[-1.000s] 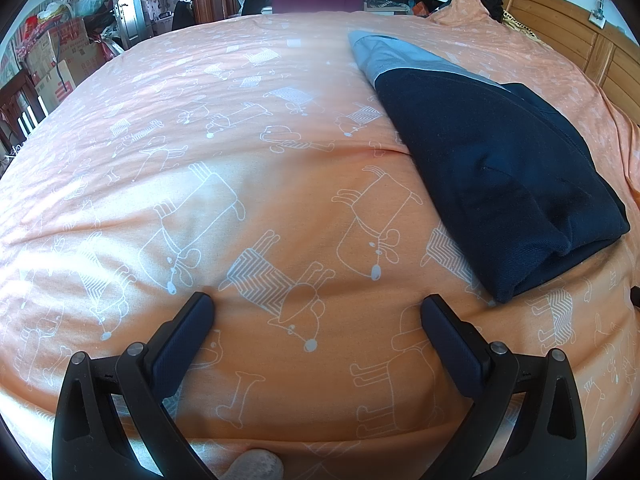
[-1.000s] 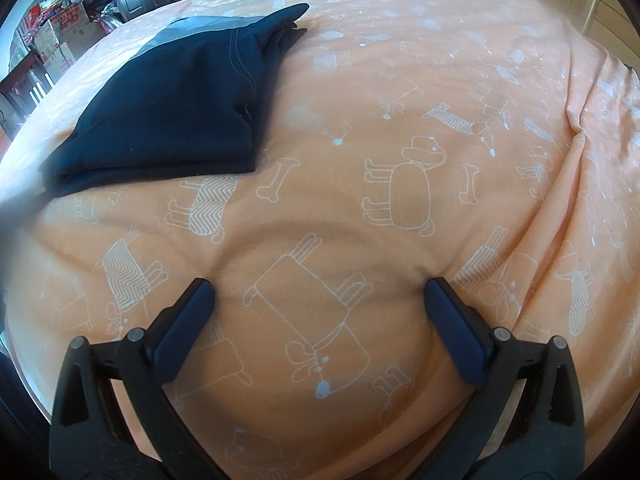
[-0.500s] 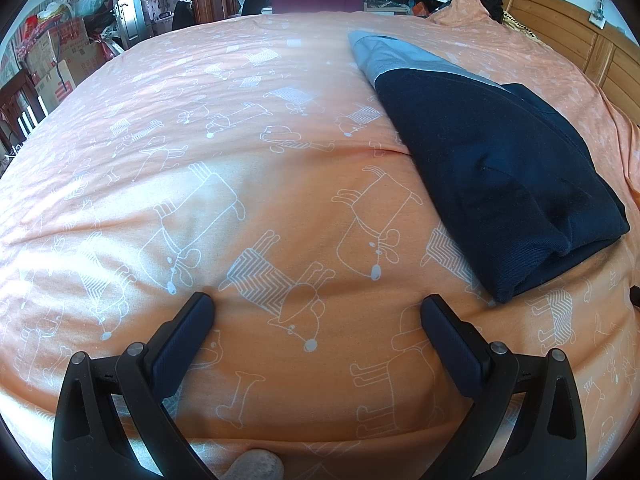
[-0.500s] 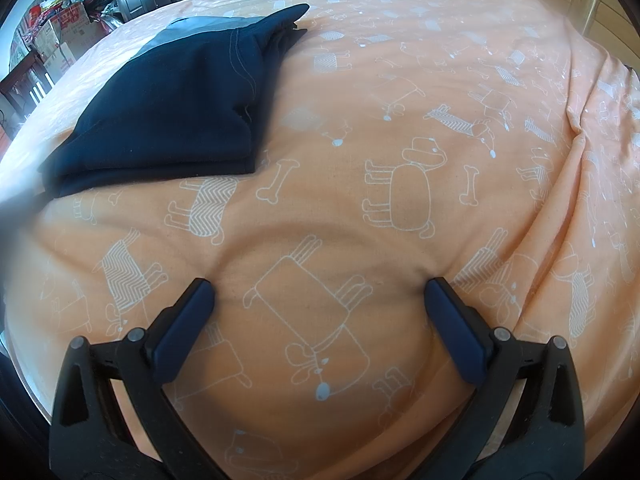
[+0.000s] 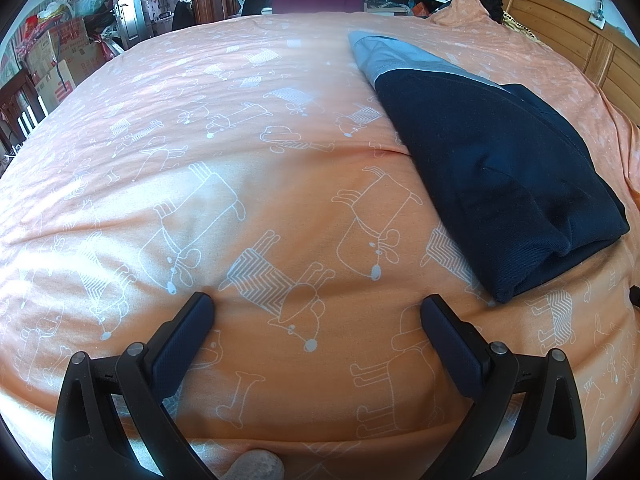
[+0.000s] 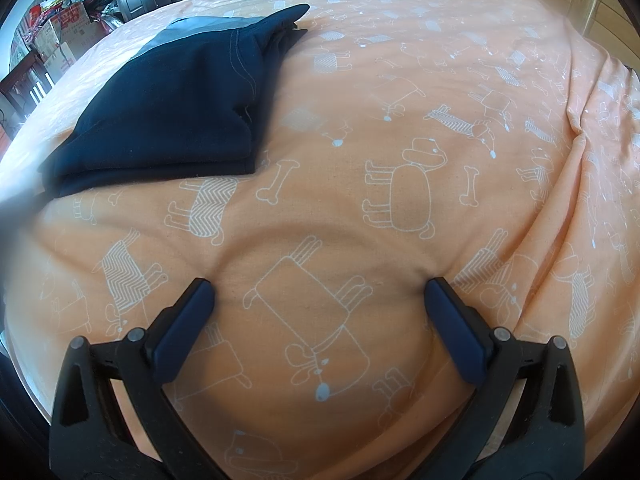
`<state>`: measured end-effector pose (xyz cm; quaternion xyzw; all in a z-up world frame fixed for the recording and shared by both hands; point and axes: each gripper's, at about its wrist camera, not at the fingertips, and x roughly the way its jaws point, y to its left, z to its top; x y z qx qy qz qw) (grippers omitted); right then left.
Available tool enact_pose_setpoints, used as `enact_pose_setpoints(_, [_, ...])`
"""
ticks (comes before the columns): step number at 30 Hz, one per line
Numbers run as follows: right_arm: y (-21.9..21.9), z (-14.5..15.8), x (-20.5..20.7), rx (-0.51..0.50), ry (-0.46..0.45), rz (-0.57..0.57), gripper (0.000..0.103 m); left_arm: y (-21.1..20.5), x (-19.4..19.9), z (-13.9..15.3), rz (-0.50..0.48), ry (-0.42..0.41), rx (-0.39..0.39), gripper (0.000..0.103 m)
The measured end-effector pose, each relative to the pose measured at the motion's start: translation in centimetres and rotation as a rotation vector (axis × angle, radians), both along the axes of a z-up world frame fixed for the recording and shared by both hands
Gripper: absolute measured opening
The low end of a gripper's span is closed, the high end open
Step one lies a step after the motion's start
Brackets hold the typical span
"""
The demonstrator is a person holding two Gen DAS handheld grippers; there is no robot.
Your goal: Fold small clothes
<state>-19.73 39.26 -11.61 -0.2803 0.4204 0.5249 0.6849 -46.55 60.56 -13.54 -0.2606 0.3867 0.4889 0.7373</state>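
Both grippers rest on orange bedspread (image 5: 168,128), jaws wide, nothing held: left gripper (image 5: 316,308), right gripper (image 6: 320,288). Folded navy garment (image 5: 492,160) lies flat between them, apart from both, toward bed's near edge.

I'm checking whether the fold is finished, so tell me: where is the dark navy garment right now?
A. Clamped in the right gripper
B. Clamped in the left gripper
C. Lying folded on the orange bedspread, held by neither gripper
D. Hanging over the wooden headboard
C. The navy garment lies folded on the bedspread, while the left gripper and right gripper are both open and apart from it.
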Motion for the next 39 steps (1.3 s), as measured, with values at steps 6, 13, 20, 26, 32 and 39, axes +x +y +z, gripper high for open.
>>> enact_pose_setpoints(6, [-0.03,0.01,-0.04,0.0,0.0,-0.001,0.103,-0.03,0.0,0.0,0.0,0.001,0.0,0.103])
enact_pose_setpoints(13, [-0.04,0.0,-0.06,0.0,-0.001,-0.001,0.103,-0.04,0.02,-0.01,0.0,0.001,0.0,0.103])
enact_pose_setpoints(20, [-0.03,0.0,-0.05,0.0,-0.001,-0.002,0.103,-0.08,0.03,-0.01,0.001,0.001,0.001,0.103])
enact_pose_setpoints(26, [-0.02,0.0,-0.04,0.0,-0.001,-0.002,0.103,-0.09,0.06,0.0,0.001,0.0,0.001,0.103])
enact_pose_setpoints(32, [-0.03,-0.01,-0.04,0.001,-0.001,-0.003,0.103,-0.11,0.05,-0.02,0.001,0.0,0.001,0.103])
enact_pose_setpoints(39, [0.0,0.0,0.02,-0.005,0.004,-0.011,0.103,-0.03,0.29,0.07,0.002,0.013,-0.003,0.103])
